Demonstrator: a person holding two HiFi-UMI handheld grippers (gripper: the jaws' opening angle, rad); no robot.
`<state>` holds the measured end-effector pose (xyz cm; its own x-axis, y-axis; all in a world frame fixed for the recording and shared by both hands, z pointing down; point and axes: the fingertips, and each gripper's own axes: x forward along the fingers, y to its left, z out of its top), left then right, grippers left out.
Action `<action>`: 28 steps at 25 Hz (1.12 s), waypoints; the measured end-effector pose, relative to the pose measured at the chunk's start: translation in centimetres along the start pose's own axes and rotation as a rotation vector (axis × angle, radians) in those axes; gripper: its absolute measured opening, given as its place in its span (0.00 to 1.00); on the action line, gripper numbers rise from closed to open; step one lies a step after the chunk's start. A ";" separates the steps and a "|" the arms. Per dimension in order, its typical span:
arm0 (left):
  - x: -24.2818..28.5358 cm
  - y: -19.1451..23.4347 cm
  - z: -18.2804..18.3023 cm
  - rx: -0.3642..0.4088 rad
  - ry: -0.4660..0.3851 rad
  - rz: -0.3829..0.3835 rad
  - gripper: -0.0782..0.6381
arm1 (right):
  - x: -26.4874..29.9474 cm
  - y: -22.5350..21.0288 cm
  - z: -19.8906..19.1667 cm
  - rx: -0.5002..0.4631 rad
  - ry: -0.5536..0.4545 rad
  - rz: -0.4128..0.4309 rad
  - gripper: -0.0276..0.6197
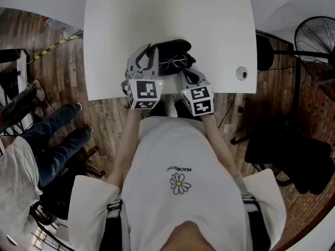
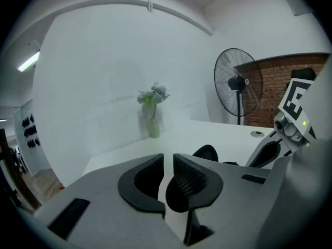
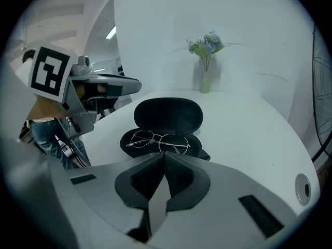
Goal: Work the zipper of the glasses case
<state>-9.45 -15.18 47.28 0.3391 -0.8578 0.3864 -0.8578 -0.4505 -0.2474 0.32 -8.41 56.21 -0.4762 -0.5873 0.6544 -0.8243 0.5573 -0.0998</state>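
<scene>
A black glasses case point(image 1: 177, 49) lies open near the front edge of the white table point(image 1: 157, 14), lid point(image 3: 168, 115) tipped up at the far side. Wire-rimmed glasses point(image 3: 158, 140) rest in its lower half. My left gripper point(image 1: 151, 52) is at the case's left end; a narrow gap shows between its jaws, nothing in it. In the left gripper view only a black edge of the case point(image 2: 206, 152) peeks past the left gripper point(image 2: 168, 157). My right gripper point(image 1: 187, 73) is at the case's near right side, shut and empty. In the right gripper view it point(image 3: 165, 153) points at the case's front.
A vase of flowers point(image 3: 206, 82) stands at the table's far side. A round cable hole point(image 1: 241, 73) is in the table at the right. A floor fan point(image 1: 316, 35) stands off the right side. Another person's legs point(image 1: 57, 135) are at the left, off the table.
</scene>
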 end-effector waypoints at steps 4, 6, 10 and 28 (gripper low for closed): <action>1.0 0.0 0.6 0.031 0.015 -0.046 0.22 | 0.1 -0.1 0.0 -0.006 -0.002 -0.008 0.05; 1.8 -0.3 -0.1 0.059 0.070 -0.085 0.22 | 0.1 -0.1 0.0 -0.004 -0.002 -0.008 0.05; 2.8 1.0 -0.3 0.062 0.097 -0.054 0.21 | 0.1 0.0 -0.2 -0.004 -0.002 -0.006 0.05; 1.9 -5.9 -0.8 -0.020 0.289 -0.414 0.13 | -0.1 -0.2 0.0 0.034 -0.023 0.001 0.05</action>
<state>-4.06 -13.94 50.20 0.5342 -0.5034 0.6791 -0.6823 -0.7310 -0.0052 0.50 -8.50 56.17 -0.4841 -0.6003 0.6367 -0.8334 0.5381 -0.1263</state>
